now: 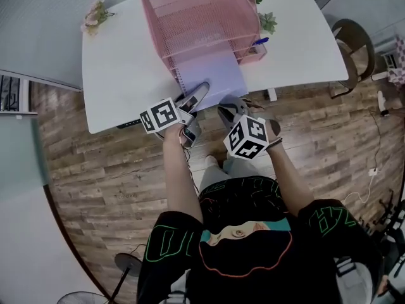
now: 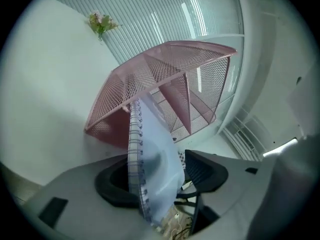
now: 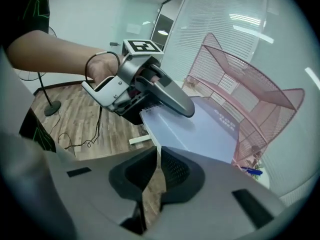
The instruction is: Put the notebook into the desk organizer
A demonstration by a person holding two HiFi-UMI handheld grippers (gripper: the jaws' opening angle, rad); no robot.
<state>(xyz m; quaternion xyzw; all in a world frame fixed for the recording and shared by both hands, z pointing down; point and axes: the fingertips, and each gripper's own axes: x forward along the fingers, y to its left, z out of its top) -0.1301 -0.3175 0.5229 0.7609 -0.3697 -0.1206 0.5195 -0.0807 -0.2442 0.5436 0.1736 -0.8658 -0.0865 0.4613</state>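
A pink mesh desk organizer [image 1: 190, 18] stands on the white table [image 1: 120, 75]. The lavender spiral notebook [image 1: 215, 81] lies partly inside its lower shelf, and its near end sticks out past the table edge toward me. My left gripper [image 1: 193, 113] straddles the near spiral corner. In the left gripper view the notebook [image 2: 155, 174] stands between the wide-apart jaws, its spiral by the left pad and clear of the right pad. My right gripper [image 1: 229, 109] is at the near right corner. In the right gripper view its jaws [image 3: 157, 169] are closed on the notebook's [image 3: 200, 129] thin edge.
A small bunch of flowers [image 1: 95, 14] lies at the table's far left and a potted plant [image 1: 266, 21] stands beside the organizer's right side. A blue pen [image 1: 259, 41] lies by the organizer's right foot. A chair [image 1: 354, 43] stands at the right, with wooden floor below.
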